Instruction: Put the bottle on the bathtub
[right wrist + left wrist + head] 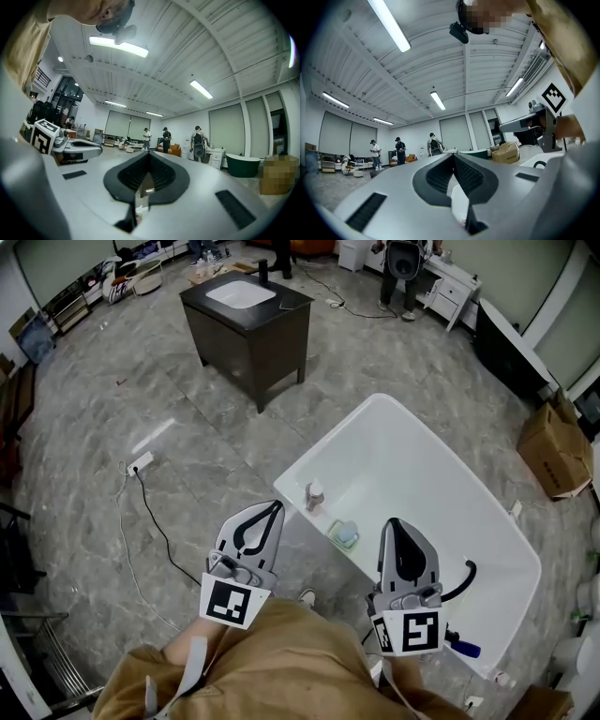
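A small bottle (314, 494) with a brownish cap stands upright on the near rim of the white bathtub (417, 470). In the head view my left gripper (275, 506) is just left of the bottle and nearer to me, its tips touching, with nothing held. My right gripper (394, 521) hovers over the tub's near rim to the right of the bottle, also shut and empty. In the left gripper view the jaws (453, 155) meet at the tip and point level across the room. The right gripper view shows the same for the right gripper (149, 153). Neither gripper view shows the bottle.
A teal soap dish (343, 534) sits on the tub rim between the grippers. A dark vanity with a white sink (248, 320) stands farther off. A power strip with its cable (139, 463) lies on the floor at left. A cardboard box (555, 448) is at right, and people (405, 263) stand at the back.
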`<state>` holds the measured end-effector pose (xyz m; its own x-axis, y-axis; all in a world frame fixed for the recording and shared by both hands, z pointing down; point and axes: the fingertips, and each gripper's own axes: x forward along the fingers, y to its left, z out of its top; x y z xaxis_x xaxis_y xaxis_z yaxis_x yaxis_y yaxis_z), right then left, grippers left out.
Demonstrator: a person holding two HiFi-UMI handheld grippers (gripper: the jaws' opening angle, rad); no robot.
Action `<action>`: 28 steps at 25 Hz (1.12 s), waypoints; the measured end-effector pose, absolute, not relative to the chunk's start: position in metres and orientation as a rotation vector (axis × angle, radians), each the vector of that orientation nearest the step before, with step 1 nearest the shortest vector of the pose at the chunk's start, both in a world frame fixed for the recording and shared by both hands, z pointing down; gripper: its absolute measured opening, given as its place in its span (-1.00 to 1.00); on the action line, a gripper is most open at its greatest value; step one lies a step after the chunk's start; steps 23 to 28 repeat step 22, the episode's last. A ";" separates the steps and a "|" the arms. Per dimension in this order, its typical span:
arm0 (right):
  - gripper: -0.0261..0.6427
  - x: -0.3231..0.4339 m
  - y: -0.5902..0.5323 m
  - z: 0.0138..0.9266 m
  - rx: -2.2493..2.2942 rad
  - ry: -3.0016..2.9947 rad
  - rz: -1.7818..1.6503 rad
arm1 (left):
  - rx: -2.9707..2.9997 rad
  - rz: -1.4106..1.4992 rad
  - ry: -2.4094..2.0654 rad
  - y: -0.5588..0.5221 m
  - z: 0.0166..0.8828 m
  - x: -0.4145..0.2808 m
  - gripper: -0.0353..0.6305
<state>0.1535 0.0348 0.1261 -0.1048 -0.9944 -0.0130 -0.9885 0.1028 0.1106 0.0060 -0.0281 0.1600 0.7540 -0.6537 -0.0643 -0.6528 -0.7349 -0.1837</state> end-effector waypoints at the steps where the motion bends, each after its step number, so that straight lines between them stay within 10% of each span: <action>1: -0.91 0.157 0.037 0.126 2.064 -2.282 -0.140 | -2.750 -0.011 1.036 -0.028 0.159 0.007 -0.87; 28: -0.91 0.173 0.018 0.132 2.036 -2.327 -0.126 | -2.689 -0.078 1.097 -0.032 0.166 0.005 -0.87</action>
